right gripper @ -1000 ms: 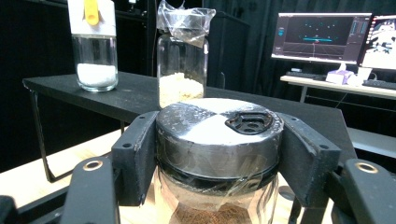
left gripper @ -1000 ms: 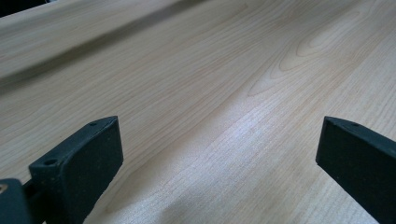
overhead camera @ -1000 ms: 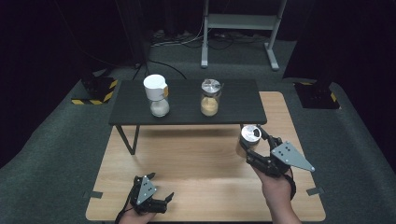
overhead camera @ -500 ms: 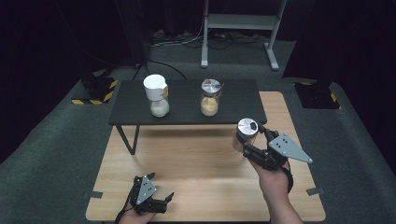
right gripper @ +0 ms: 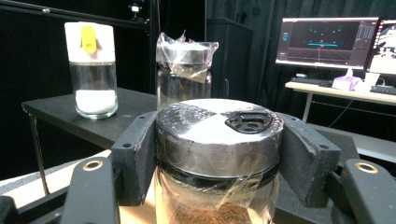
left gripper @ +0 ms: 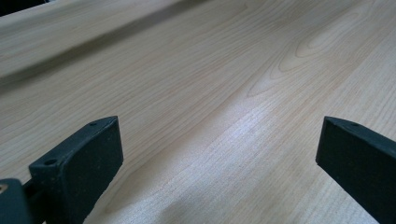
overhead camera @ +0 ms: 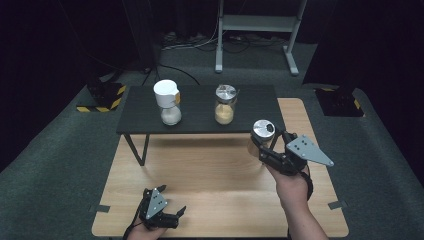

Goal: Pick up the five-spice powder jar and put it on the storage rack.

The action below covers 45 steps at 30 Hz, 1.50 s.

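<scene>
Three jars are in sight, and one of them is off the surfaces: in the high view the right gripper, right of the frame's centre, has its jaws closed on a glass jar with a silver lid, held upright above the wooden tabletop and just below the right end of the dark shelf. In the right gripper view the same jar sits in the lower middle of the frame, the two black jaws pressed against either side of its metal lid, which has a small dark flip cap near its right edge; brown powder shows at the bottom of the glass, and clear tape clings to the neck. Behind it, in the upper left of that view, a jar with a white lid and a yellow tab holds white grains, and beside it stands a jar wrapped in clear film, both on the dark shelf. In the high view these two stand apart near the shelf's middle. The left gripper lies low at the bottom left of the high view, over the wood; in the left gripper view its jaws are spread wide with bare wood grain between them.
</scene>
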{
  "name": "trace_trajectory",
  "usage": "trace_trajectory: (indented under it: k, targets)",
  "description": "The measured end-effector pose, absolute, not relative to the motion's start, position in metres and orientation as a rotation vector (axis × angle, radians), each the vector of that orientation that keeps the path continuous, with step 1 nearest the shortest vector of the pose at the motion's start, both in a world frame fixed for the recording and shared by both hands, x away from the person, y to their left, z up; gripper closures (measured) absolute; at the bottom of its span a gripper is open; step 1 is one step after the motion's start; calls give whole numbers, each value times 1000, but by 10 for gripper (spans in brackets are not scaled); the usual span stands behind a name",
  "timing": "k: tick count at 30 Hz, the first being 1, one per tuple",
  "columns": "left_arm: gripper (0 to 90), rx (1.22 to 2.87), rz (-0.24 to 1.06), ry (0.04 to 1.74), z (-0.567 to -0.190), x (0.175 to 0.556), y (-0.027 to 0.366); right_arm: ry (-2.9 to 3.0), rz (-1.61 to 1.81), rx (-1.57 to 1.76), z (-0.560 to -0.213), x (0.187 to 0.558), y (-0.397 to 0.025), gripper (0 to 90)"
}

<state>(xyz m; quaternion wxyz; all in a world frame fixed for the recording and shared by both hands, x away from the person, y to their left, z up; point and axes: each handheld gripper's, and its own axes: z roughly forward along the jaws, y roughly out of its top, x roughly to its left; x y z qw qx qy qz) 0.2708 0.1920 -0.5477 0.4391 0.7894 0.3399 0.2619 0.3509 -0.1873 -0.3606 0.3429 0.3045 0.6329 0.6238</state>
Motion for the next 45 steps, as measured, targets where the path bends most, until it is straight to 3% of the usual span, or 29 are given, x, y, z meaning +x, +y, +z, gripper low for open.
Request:
trace_trajectory:
  k: [26,45]
  targets:
    - [9,1962,646,843,-548,271,192,1603,1623,748,-324,370,-179,342]
    - [9,1957,644,843,-548,271,193,1601,1612,768,-323,390,-168,342]
